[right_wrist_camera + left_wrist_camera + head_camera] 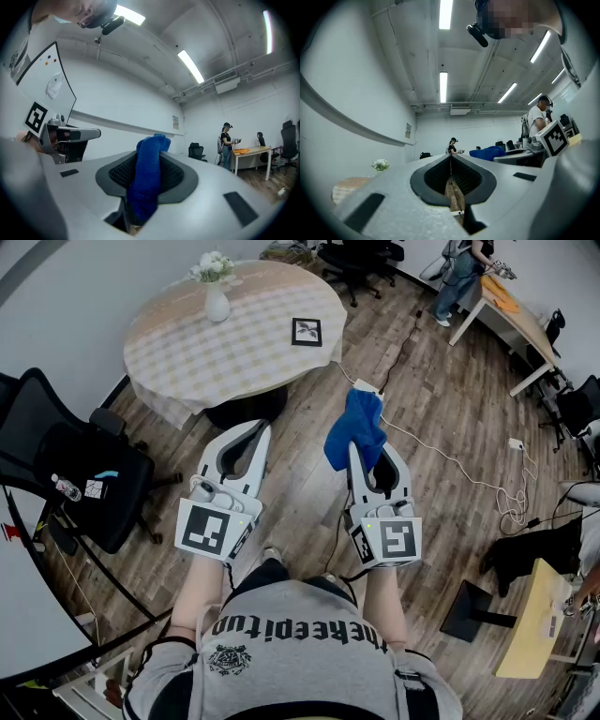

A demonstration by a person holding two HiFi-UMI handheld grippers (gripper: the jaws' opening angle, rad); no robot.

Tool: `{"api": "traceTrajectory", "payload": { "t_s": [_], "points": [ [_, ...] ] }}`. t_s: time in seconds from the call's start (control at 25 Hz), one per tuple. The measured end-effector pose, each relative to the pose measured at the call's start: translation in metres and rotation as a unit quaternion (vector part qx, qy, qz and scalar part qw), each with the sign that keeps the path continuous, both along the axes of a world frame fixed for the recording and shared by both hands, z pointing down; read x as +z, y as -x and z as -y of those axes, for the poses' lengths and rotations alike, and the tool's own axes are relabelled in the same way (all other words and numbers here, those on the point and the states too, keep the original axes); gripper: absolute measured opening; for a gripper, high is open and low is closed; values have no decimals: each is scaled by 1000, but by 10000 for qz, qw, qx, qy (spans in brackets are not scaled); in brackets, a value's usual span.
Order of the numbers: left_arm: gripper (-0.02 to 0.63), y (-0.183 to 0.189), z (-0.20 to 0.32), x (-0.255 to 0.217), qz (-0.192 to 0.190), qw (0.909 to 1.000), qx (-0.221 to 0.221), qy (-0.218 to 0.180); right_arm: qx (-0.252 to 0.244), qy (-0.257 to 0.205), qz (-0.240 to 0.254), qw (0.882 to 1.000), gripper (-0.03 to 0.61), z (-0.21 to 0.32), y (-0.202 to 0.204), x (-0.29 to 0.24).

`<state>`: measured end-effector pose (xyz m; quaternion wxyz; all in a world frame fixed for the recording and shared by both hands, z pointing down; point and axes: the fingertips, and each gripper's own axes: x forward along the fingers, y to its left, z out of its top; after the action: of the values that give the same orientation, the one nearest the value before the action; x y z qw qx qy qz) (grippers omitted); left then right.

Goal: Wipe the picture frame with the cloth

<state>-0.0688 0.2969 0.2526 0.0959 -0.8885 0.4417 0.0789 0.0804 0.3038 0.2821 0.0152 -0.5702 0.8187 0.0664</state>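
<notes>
A small black picture frame (307,331) lies flat near the right edge of the round table (187,352), well ahead of both grippers. My right gripper (361,444) is shut on a blue cloth (357,430), which bunches up past the jaw tips; in the right gripper view the blue cloth (149,176) sits pinched between the jaws. My left gripper (251,432) is held beside it over the wooden floor, shut, with nothing between its jaws (451,160). Both grippers point toward the table and tilt upward.
A white vase of flowers (215,287) stands on the table's far side. A black office chair (70,470) is to my left. A white cable (450,460) runs across the floor on the right. A person (459,277) stands by a desk (511,320) far right.
</notes>
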Motion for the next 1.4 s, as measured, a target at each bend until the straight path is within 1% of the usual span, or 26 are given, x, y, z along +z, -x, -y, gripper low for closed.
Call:
{"api": "traceTrajectory", "payload": {
  "t_s": [0.6,0.84,1.12,1.2,1.4],
  "points": [
    [18,15,3,-4,-4,10000,12,-83,45,-76,49,9999,127,3,15,-3],
    [18,31,9,0,-49,9999,99,-73,129,-111,89,9998,127,5,30,-1],
    [18,26,13,0,-83,9996,239,-121,280,-16,253,9993,127,8,20,5],
    [18,26,18,1,-81,9996,245,-113,261,-40,292,9992,127,13,20,3],
    [18,27,39,3,-120,9997,194,-27,61,-38,178,9998,127,34,29,2]
  ]
}}
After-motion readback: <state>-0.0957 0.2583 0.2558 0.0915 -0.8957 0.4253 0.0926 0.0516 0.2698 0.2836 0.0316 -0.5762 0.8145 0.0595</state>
